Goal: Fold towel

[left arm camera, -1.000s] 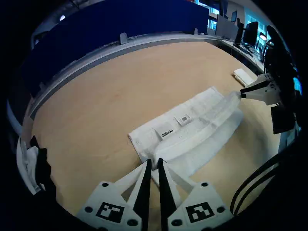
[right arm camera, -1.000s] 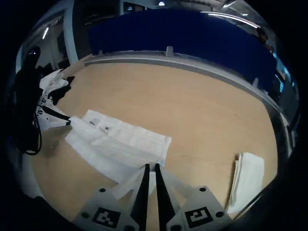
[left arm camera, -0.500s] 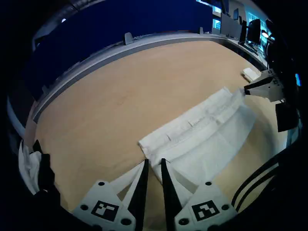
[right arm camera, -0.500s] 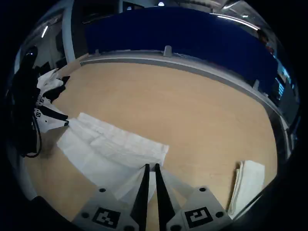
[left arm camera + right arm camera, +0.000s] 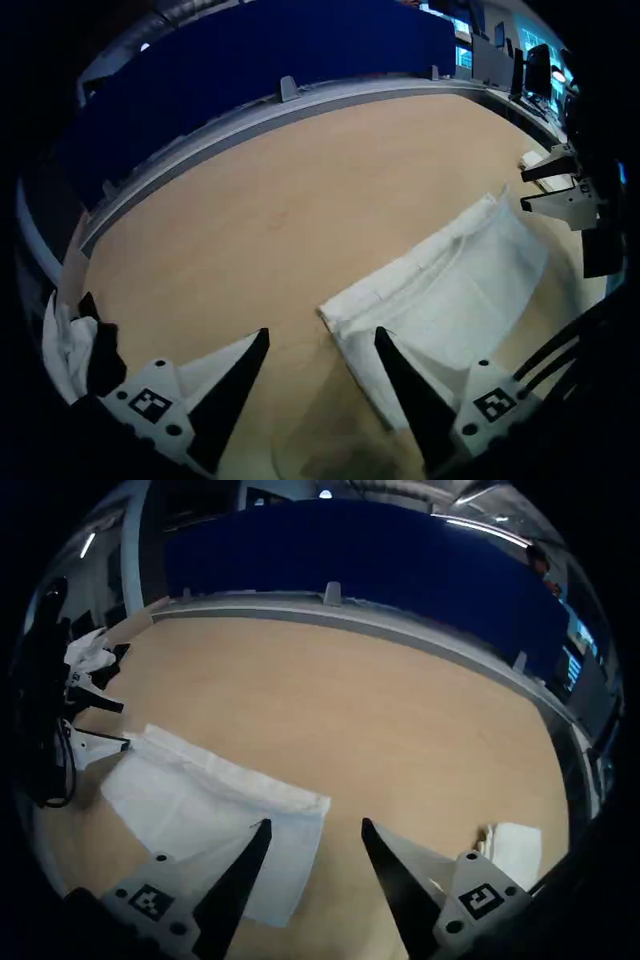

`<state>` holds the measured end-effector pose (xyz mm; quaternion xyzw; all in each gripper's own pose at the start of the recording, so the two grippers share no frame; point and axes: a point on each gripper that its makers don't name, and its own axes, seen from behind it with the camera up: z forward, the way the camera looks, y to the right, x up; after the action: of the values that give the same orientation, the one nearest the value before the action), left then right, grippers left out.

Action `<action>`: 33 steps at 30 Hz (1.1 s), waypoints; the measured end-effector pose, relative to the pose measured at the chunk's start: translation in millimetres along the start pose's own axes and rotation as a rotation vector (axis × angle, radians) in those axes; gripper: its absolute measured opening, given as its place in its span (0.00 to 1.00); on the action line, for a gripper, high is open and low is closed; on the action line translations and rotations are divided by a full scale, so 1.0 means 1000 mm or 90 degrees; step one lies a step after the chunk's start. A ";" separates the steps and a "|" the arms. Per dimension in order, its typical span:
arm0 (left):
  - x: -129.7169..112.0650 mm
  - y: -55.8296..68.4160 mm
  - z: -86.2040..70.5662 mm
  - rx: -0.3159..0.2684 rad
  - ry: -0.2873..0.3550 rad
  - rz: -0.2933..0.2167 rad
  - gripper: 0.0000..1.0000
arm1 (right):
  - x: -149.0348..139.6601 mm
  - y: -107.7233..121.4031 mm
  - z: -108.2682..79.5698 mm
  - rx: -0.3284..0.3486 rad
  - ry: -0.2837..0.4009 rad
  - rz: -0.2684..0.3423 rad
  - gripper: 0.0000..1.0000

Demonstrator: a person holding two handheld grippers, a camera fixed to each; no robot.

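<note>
Left gripper view has the left gripper (image 5: 321, 331) spread wide with nothing between its fingers. The towel (image 5: 448, 296) lies flat on the wooden table (image 5: 280, 208) as a long white band. Its near short end sits just ahead of that gripper, toward its right finger. From there the towel's long axis runs away to the right gripper (image 5: 315, 822), which is also spread and empty, with the far short end just beside it. Each gripper thus stands at its own end of the band, neither clearly nearer the middle. Whether either finger brushes the cloth is hard to tell through the fisheye. A further fold would likely carry one short end along that axis onto the other.
</note>
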<state>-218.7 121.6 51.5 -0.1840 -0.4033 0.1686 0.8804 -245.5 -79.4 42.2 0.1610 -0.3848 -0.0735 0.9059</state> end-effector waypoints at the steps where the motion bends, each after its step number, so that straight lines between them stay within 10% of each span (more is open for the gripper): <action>1: 0.000 -0.002 0.000 0.005 0.001 -0.001 0.98 | 0.000 0.001 0.000 -0.001 0.001 0.000 0.92; 33: -0.039 0.010 -0.045 0.016 0.008 -0.077 0.98 | -0.028 -0.007 -0.041 0.000 0.000 0.007 0.95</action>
<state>-209.3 104.4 -5.1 -0.1494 -0.4058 0.1190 0.8938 -235.8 -69.4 -5.7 0.1588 -0.3857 -0.0683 0.9063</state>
